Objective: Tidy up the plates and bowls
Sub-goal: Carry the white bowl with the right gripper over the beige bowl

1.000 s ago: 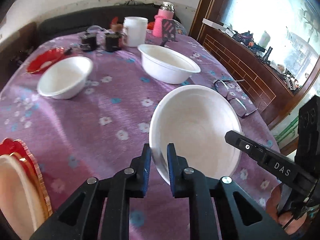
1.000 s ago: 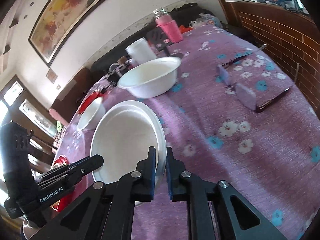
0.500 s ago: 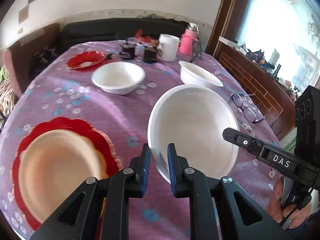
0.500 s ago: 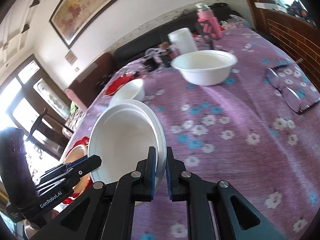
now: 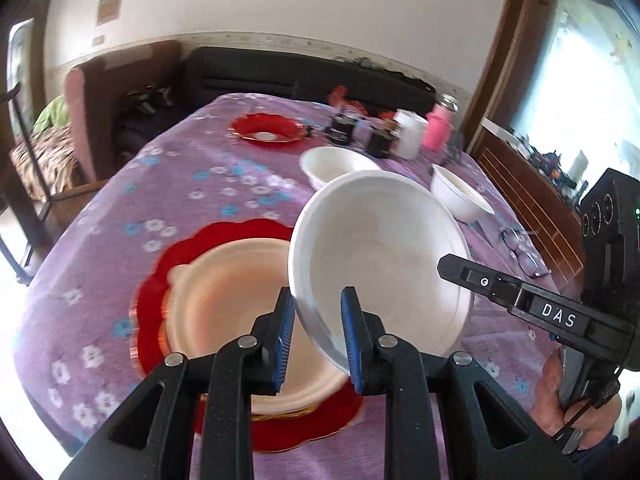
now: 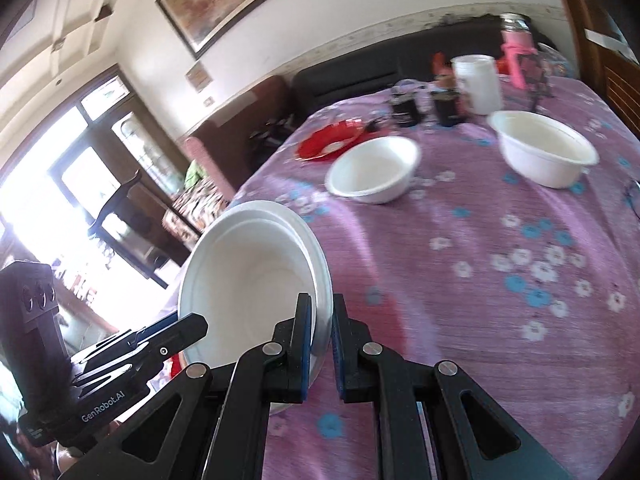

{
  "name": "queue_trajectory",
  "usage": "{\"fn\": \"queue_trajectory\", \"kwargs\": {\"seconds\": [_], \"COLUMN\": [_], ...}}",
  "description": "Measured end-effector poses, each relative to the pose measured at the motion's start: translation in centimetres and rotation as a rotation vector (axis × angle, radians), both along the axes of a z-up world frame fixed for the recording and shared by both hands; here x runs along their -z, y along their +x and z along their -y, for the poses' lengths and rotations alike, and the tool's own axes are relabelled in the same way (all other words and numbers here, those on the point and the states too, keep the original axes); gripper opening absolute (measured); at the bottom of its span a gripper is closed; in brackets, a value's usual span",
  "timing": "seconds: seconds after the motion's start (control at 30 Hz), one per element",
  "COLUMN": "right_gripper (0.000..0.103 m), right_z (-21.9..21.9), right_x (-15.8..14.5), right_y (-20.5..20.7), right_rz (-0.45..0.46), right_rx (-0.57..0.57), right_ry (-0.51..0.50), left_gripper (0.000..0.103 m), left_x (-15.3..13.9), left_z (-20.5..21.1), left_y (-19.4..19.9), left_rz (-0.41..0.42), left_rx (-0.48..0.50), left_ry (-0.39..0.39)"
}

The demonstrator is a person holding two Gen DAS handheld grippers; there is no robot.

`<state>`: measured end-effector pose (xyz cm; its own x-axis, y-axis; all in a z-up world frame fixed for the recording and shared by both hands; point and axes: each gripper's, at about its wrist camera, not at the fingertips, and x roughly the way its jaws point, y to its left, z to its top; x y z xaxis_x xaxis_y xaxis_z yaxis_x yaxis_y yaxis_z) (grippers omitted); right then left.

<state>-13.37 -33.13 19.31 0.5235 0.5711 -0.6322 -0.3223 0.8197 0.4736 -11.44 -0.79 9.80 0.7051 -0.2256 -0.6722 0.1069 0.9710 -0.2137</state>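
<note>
Covering the whole surface point(image 5: 168, 184) in front of you is a purple flowered cloth. On it at 7 o'clock in your left wrist view lies a scalloped red plate point(image 5: 160, 280) with a cream plate point(image 5: 232, 312) stacked on it. Tilted in the air above their right edge is the large white bowl point(image 5: 384, 256) you carry between both tools. Your left gripper point(image 5: 318, 336) straddles the bowl's near rim; its jaws have just been opening, and a gap shows between the left pad and the rim. Your right gripper point(image 6: 321, 344) has its jaws nearly closed, pinching the opposite rim of that bowl point(image 6: 256, 280). Two smaller white bowls sit on the cloth, one point(image 6: 372, 170) at 12 o'clock and one point(image 6: 544, 148) at 1 o'clock in the right wrist view. Beyond them lie a small red plate point(image 6: 330, 140), a white jar point(image 6: 478, 82) and a pink bottle point(image 6: 518, 54). Eyeglasses point(image 5: 520, 248) lie at 3 o'clock in the left view.
</note>
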Motion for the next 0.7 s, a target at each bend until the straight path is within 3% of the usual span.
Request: {"fn": "queue_trajectory", "kwargs": {"seconds": [0.33, 0.7], "right_gripper": [0.011, 0.011], "right_z": [-5.3, -7.2], "right_x": [1.6, 3.6], "right_y": [0.8, 1.8], "right_rz": [-0.040, -0.087], "right_rx": [-0.081, -0.102], "right_ry": [-0.022, -0.063], "left_gripper": [0.022, 0.022], "left_x": [2.0, 3.4], "left_z": [-4.7, -6.0], "left_y": [-0.6, 0.2], "left_rz": [-0.048, -0.086], "left_rx": [-0.087, -0.110], "left_ry": [-0.013, -0.017]}}
